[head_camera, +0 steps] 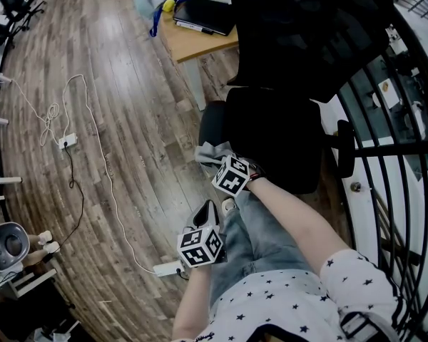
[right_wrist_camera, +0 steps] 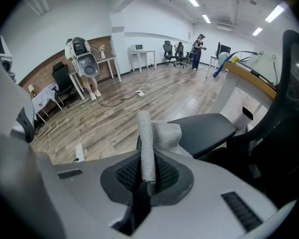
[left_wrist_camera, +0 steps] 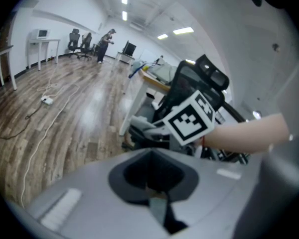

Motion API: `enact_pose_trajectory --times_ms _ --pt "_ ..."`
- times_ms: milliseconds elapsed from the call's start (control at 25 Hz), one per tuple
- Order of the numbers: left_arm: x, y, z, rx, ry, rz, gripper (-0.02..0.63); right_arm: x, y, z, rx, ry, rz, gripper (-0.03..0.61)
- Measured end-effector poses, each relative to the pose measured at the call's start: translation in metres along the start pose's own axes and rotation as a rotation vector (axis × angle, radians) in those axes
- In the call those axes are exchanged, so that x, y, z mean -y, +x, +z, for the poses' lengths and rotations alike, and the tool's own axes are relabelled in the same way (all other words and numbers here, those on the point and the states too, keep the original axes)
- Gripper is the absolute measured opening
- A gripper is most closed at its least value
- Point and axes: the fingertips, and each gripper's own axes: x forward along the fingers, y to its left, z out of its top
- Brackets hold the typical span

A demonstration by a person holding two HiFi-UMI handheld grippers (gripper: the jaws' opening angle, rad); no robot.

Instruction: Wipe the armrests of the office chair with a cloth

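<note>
The black office chair (head_camera: 274,135) stands just ahead of my knees. Its left armrest (head_camera: 212,122) is a dark pad that also shows in the right gripper view as the armrest (right_wrist_camera: 205,129). The other armrest (head_camera: 344,148) is on the chair's far right side. A grey cloth (head_camera: 211,152) lies against the near end of the left armrest. My right gripper (head_camera: 221,161) is shut on the cloth (right_wrist_camera: 150,138), which stands folded up out of its jaws. My left gripper (head_camera: 207,211) hangs lower, beside my leg, shut with nothing in it. The right gripper's marker cube (left_wrist_camera: 192,117) is ahead of it.
A wooden desk (head_camera: 192,43) with a dark laptop (head_camera: 205,14) stands behind the chair on the left. A black metal railing (head_camera: 385,127) runs down the right side. A white cable with power strips (head_camera: 67,141) trails over the wood floor. A person stands far off (right_wrist_camera: 197,50).
</note>
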Motion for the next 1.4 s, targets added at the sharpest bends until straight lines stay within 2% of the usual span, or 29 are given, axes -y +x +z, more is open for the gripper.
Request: enact_pose_trajectory --times_ms 640,1000,1400 --pt "-0.009 -0.008 -0.003 0.0 0.007 -0.005 0.008 -0.014 -0.003 -0.003 -0.008 0.042 0.034 0.025" --pt "-0.014 -0.012 -0.003 0.006 0.011 -0.004 0.008 -0.029 0.002 -0.013 -0.039 0.016 0.057 0.025" --pt "-0.014 -0.016 -0.005 0.012 0.016 -0.001 0.008 -0.035 -0.012 -0.017 -0.005 0.019 0.037 0.025"
